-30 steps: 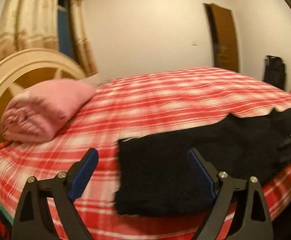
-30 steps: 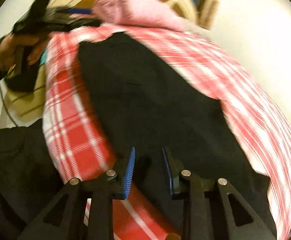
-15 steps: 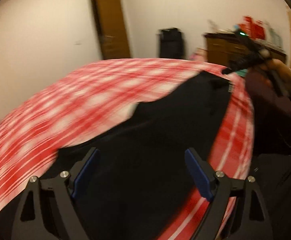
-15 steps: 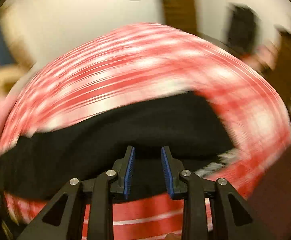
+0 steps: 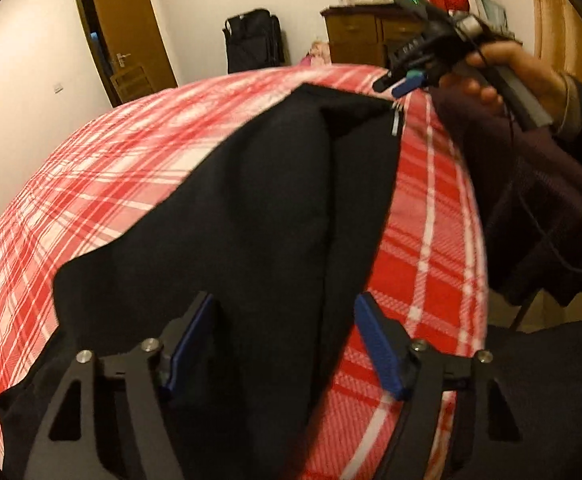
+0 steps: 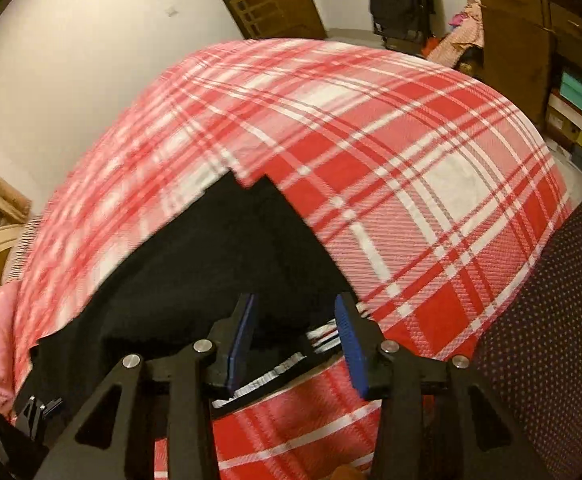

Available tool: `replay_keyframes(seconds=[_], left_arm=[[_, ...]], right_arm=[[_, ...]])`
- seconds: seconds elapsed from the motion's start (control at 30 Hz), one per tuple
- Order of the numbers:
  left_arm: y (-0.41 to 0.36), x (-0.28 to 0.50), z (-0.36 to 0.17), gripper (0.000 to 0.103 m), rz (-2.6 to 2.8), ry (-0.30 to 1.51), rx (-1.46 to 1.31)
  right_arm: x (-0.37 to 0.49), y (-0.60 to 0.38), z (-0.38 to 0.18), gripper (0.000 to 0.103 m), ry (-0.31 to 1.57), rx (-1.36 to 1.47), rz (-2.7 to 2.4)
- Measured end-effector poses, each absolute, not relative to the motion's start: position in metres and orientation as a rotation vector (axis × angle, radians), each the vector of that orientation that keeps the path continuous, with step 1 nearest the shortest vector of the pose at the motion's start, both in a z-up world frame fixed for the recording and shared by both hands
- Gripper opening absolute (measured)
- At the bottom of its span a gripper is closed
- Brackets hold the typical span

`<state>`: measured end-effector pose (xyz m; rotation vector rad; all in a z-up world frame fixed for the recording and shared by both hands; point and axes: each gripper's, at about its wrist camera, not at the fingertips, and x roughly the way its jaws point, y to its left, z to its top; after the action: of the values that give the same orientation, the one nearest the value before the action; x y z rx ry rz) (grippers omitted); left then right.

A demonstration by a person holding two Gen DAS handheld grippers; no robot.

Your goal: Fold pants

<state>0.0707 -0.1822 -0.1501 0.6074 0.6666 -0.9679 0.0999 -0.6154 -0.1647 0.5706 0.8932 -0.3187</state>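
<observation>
— Where do your pants (image 5: 259, 208) lie?

— Along the near edge of the bed (image 6: 391, 152), a matte black cloth spread long, soft folds down its middle and a striped label at the far corner.

— And your grippers?

— Your left gripper (image 5: 287, 344) hangs above one end, blue pads spread wide, gripping nothing. Your right gripper (image 6: 297, 340) is parted too, over the other end (whether it touches cloth I cannot tell).

— The surface?

— A woven red-and-white plaid cover, ribbed in texture. Beyond it, pale walls, a brown door (image 5: 131, 32), a wooden dresser (image 6: 519, 36), a dark bag (image 5: 255, 40).
</observation>
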Motion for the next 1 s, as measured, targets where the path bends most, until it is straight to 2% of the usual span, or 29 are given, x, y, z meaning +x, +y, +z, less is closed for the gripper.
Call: replay_keyframes(seconds=[0.43,0.57,0.87,0.9,0.93,0.97,1.0], left_arm=[[-0.184,0.089,-0.149,0.074,-0.940,0.751,0.528],[-0.174,0.088,-0.135,0.075,-0.975,0.767,0.426],[-0.193,0.090,-0.155,0.074,-0.906,0.734,0.555],[-0.195,0.090,-0.154,0.072,-0.905,0.734,0.556],[-0.195,0.091,-0.153,0.064,-0.908,0.738,0.550],[-0.196,0.092,-0.152,0.046,-0.912,0.741,0.542],[-0.196,0.093,-0.150,0.035,-0.920,0.739,0.543]], right_arm=[[0.120,-0.610,-0.176,0.043,0.904,0.540,-0.256],[0.119,-0.611,-0.177,0.043,0.902,0.534,-0.242],[0.117,-0.602,-0.177,0.041,0.884,0.481,-0.245],[0.118,-0.601,-0.177,0.031,0.885,0.472,-0.242],[0.118,-0.601,-0.176,0.022,0.884,0.464,-0.246],[0.117,-0.603,-0.176,0.014,0.877,0.471,-0.247],[0.115,-0.605,-0.176,0.006,0.869,0.484,-0.243]])
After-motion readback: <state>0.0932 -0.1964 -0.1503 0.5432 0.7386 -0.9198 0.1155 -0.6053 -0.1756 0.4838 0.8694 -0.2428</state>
